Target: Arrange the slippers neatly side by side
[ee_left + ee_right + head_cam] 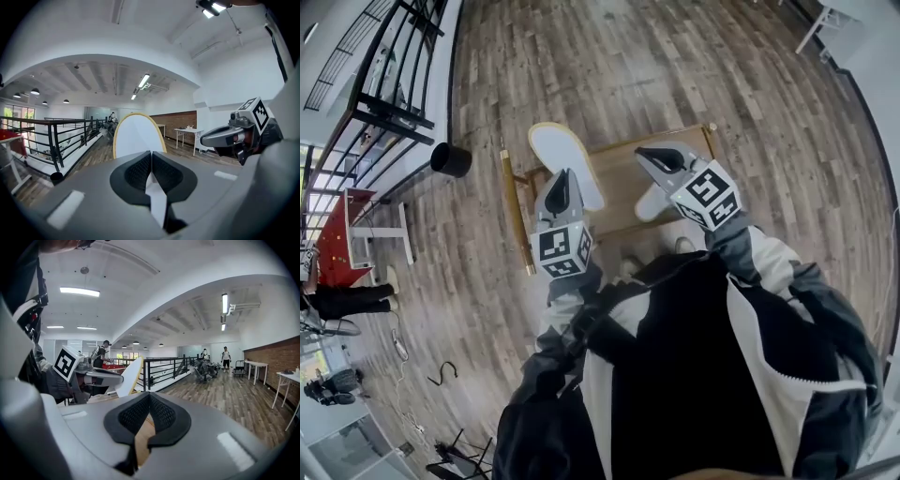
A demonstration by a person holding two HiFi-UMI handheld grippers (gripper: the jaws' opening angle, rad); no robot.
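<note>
Floorboards (pixel 675 75) beneath slipper (pixel 567 155) in left gripper (pixel 562 183)

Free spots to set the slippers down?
Bare: the board strip showing between the held slipper and the other slipper; floor beyond the board. Crowded: stick and pot on the left, feet at the near edge.

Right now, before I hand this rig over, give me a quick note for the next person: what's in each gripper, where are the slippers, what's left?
Left gripper: shut on the tan-edged slipper, held up in the air.
Right gripper: shut on the second slipper, which hangs under it above the wooden platform.
Done: both slippers are picked up.
Left: set them down side by side, toes the same way, then release.
</note>
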